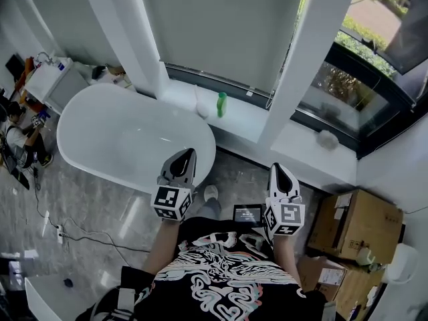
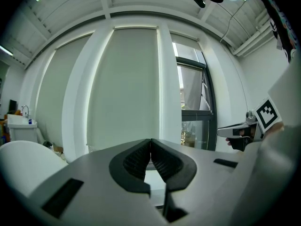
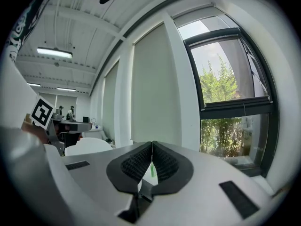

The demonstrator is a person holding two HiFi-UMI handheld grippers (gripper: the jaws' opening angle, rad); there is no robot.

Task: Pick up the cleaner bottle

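Nearest the lens, a black-and-white patterned shirt (image 1: 227, 279) is recorded at the bottom of the head view. Both tools are held out level above it. The left gripper (image 1: 190, 152) is noted with its jaws pressed together and nothing between them. The green cleaner bottle (image 1: 221, 103) is found upright on the white window ledge (image 1: 257, 122), well apart from both sets of fingertips, ahead of them and between their lines. The right gripper (image 1: 278, 167) is likewise closed and empty; in the right gripper view the bottle is glimpsed below its closed tips. A white bathtub (image 1: 100, 105) is seen at left on grey marble floor (image 1: 87, 206), and cardboard boxes (image 1: 354, 226) at right.
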